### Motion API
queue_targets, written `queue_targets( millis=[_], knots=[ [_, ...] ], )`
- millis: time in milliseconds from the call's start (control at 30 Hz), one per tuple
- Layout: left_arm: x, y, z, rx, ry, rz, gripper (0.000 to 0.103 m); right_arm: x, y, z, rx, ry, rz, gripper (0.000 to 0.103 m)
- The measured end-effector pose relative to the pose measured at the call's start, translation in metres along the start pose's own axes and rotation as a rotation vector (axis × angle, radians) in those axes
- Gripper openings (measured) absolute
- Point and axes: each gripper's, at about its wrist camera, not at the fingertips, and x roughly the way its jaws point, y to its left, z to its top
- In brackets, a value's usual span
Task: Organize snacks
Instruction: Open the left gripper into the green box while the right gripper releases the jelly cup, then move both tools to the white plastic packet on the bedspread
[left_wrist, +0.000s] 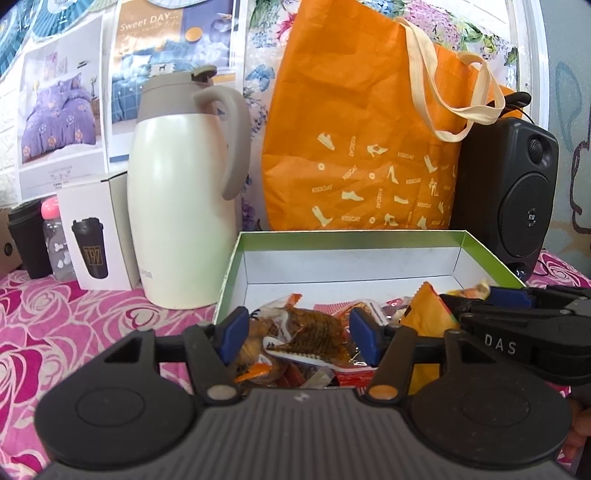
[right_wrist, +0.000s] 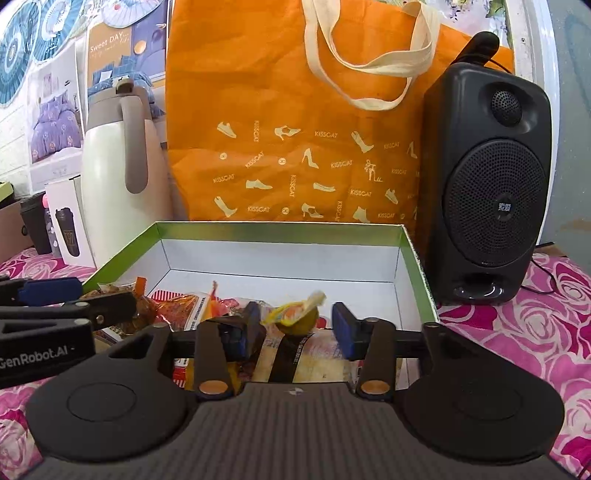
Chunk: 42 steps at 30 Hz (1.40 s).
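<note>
A green-rimmed box with white inside (left_wrist: 476, 242) (right_wrist: 413, 251) lies on the table and holds several wrapped snacks. My left gripper (left_wrist: 301, 338) is open over the box's near left part, above a brown packet (left_wrist: 314, 326). My right gripper (right_wrist: 297, 330) is open over the near right part; a small round yellow-wrapped candy (right_wrist: 299, 317) sits between its fingers, not gripped and slightly blurred. Each gripper shows at the side of the other's view: the right one in the left wrist view (left_wrist: 491, 295), the left one in the right wrist view (right_wrist: 55, 295).
Behind the box stand an orange tote bag (left_wrist: 354, 140) (right_wrist: 280, 122), a black speaker (left_wrist: 517, 192) (right_wrist: 487, 184) at right and a cream thermos jug (left_wrist: 181, 206) (right_wrist: 118, 170) at left. A white cup carton (left_wrist: 94, 236), black cup and small bottle stand far left on the pink rose tablecloth (left_wrist: 55, 332).
</note>
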Motion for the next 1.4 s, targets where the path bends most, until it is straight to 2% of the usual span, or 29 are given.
queue_targets(
  millis=[33,233,367,567,733,867,967,1067,1133,1200,1300,1400],
  knots=[
    [-0.001,0.000,0.000,0.001,0.000,-0.001,0.062,0.000,0.000,0.000,0.002,-0.003,-0.004,0.103],
    [-0.010,-0.001,-0.001,0.018,-0.021,0.014,0.063,-0.005,0.003,0.003,-0.009,-0.030,-0.006,0.103],
    [-0.025,0.000,0.003,0.031,-0.061,0.031,0.064,-0.019,0.010,0.008,-0.048,-0.107,-0.009,0.103],
    [-0.067,0.001,-0.001,0.068,-0.116,0.027,0.068,-0.058,0.024,0.016,-0.121,-0.208,0.001,0.103],
    [-0.106,0.015,-0.023,0.047,-0.092,0.059,0.069,-0.105,0.030,0.003,-0.115,-0.231,0.036,0.103],
    [-0.132,0.034,-0.055,-0.016,-0.019,0.066,0.071,-0.142,0.030,-0.034,-0.076,-0.192,0.067,0.103],
    [-0.142,0.038,-0.076,-0.040,0.043,0.047,0.072,-0.160,0.028,-0.063,-0.020,-0.121,0.070,0.103],
    [-0.146,0.033,-0.092,-0.022,0.099,0.018,0.072,-0.165,0.023,-0.084,0.073,-0.041,0.061,0.103],
    [-0.144,0.028,-0.099,-0.017,0.136,-0.015,0.072,-0.165,0.016,-0.095,0.163,0.008,0.099,0.103],
    [-0.142,0.025,-0.103,-0.022,0.163,-0.036,0.072,-0.160,0.008,-0.104,0.277,0.068,0.175,0.103],
    [-0.137,0.022,-0.107,-0.050,0.179,-0.073,0.072,-0.148,0.002,-0.112,0.407,0.139,0.265,0.083],
    [-0.135,0.023,-0.109,-0.092,0.192,-0.119,0.072,-0.140,0.009,-0.116,0.421,0.185,0.279,0.078]
  ],
)
